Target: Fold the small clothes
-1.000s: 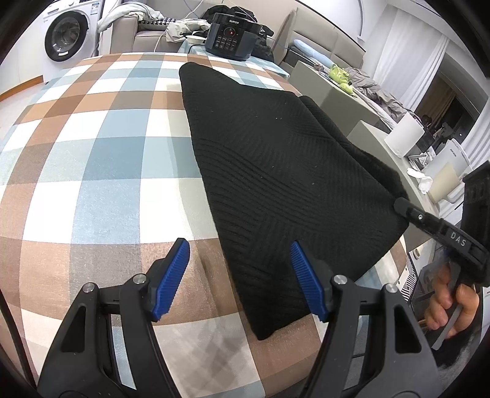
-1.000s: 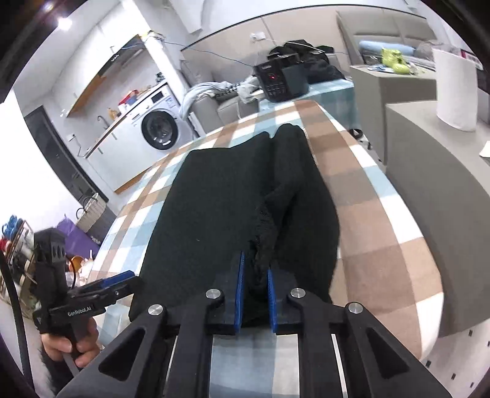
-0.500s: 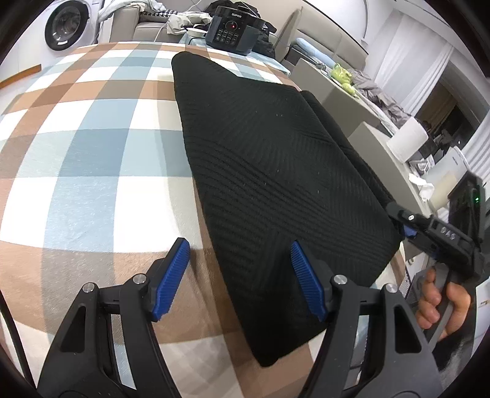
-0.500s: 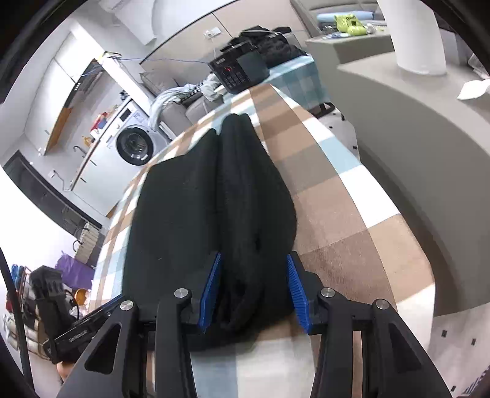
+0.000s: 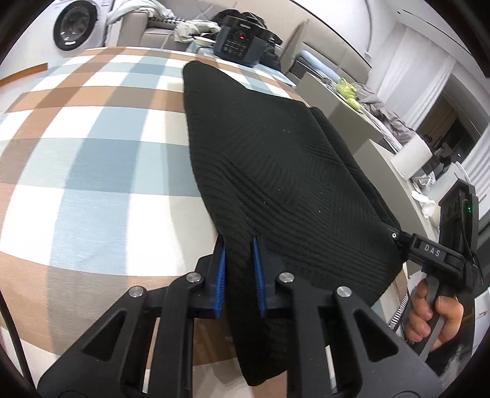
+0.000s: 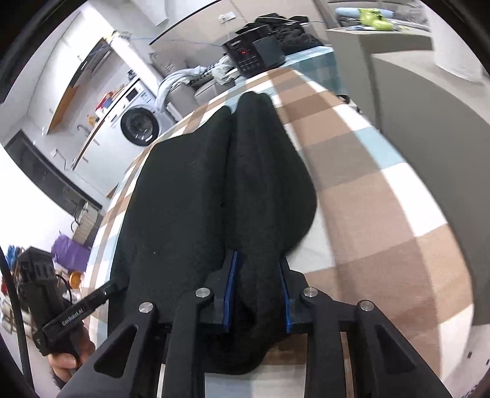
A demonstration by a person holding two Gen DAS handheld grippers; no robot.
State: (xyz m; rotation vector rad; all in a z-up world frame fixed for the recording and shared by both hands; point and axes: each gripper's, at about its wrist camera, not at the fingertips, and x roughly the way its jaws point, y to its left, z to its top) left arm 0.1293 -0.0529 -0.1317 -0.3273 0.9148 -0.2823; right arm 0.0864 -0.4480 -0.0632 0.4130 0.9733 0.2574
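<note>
A black knit garment (image 5: 275,171) lies lengthwise on the checked tablecloth (image 5: 92,159). My left gripper (image 5: 239,275) is shut on the garment's near left edge, with cloth pinched between the blue pads. In the right wrist view the same garment (image 6: 190,189) shows a thick folded roll along its right side. My right gripper (image 6: 258,294) is closed around the near end of that roll, the jaws held apart by the bunched cloth. The right gripper also shows in the left wrist view (image 5: 395,235) at the garment's near right corner. The left gripper shows in the right wrist view (image 6: 113,286).
A black pressure cooker (image 5: 242,41) stands at the table's far end. A washing machine (image 5: 73,27) is at the back left. A grey counter (image 6: 428,101) with a white paper roll (image 5: 412,159) runs along the table's right side.
My left gripper moved onto the garment's near left edge and closed on it. My right gripper, which had opened around the roll, narrowed on it again.
</note>
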